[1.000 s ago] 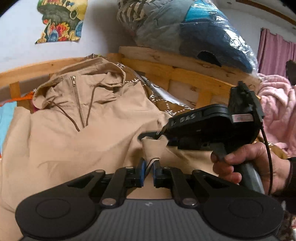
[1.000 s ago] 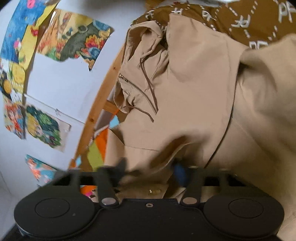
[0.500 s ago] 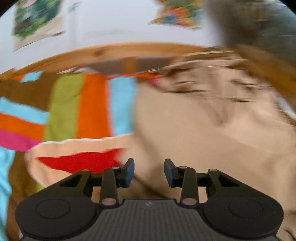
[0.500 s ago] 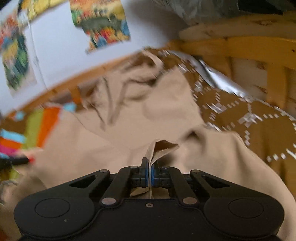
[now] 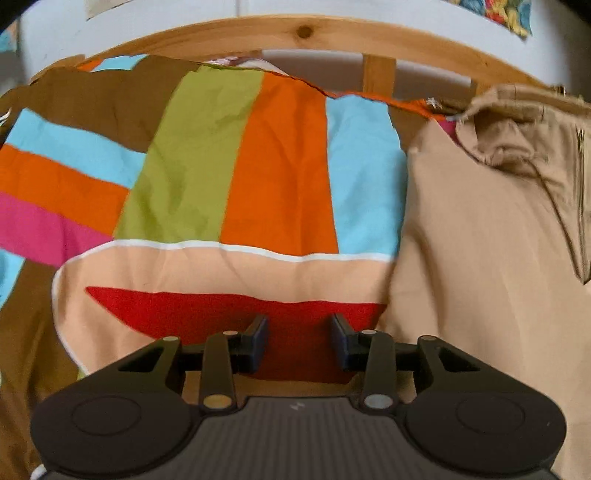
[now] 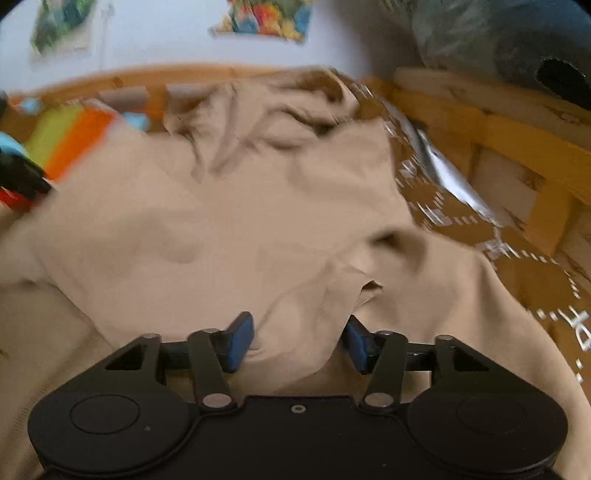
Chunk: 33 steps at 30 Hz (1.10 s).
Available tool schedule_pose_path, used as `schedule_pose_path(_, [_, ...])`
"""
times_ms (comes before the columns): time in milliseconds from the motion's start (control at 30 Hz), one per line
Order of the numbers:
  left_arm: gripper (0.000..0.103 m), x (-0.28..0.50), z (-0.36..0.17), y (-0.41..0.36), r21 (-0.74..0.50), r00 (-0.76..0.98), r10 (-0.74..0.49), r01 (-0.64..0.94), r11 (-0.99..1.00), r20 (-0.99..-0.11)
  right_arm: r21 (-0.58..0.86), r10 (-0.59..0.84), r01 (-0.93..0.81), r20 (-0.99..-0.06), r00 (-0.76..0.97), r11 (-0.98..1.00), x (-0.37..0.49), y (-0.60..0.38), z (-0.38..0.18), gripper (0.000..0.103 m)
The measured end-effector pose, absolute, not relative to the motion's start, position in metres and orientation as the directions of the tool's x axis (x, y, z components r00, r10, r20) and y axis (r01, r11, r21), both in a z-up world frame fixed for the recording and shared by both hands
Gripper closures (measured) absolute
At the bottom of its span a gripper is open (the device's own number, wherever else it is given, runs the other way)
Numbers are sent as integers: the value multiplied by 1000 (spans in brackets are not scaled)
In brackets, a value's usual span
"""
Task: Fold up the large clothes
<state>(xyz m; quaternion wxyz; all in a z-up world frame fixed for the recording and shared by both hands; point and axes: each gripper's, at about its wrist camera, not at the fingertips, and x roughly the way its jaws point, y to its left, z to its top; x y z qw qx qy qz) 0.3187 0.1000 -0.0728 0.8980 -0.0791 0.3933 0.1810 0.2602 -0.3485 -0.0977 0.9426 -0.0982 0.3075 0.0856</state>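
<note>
A large tan hooded jacket point(image 6: 229, 206) lies spread on the bed, hood and zip toward the headboard. In the left wrist view its left side point(image 5: 491, 236) fills the right of the frame. My right gripper point(image 6: 297, 341) is open, jaws wide apart, with a fold of the jacket's cloth lying loose between them. My left gripper point(image 5: 298, 341) is open and empty, over the striped bedsheet point(image 5: 236, 173) just left of the jacket's edge.
A wooden bed rail point(image 5: 303, 33) runs along the far side against a white wall with posters point(image 6: 264, 16). A brown patterned blanket point(image 6: 517, 258) lies right of the jacket. Wooden slats point(image 6: 509, 140) and a plastic-wrapped bundle point(image 6: 509, 40) stand at the right.
My left gripper let go of the jacket, opened and swung left over the striped sheet. My right gripper, shut on the jacket fold half a second ago, has opened and released it.
</note>
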Motion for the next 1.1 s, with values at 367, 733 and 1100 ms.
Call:
schedule_pose_path(367, [27,204,-19,115,-76,668,73,-190,979,-741,-123,37,-123,-544,838,985,199,-394,-66,24])
schedule_pose_path(733, [39,126,-45,146,-266,536,-168,-109,958,-827,-15,10,-22,-572,820,1000,109,-445,-52,19])
schedule_pose_path(1100, [98,132,-58,144,-342,503,-239,-122,932,-830,135,5,93,-588,809,986,134,-479,-50,48])
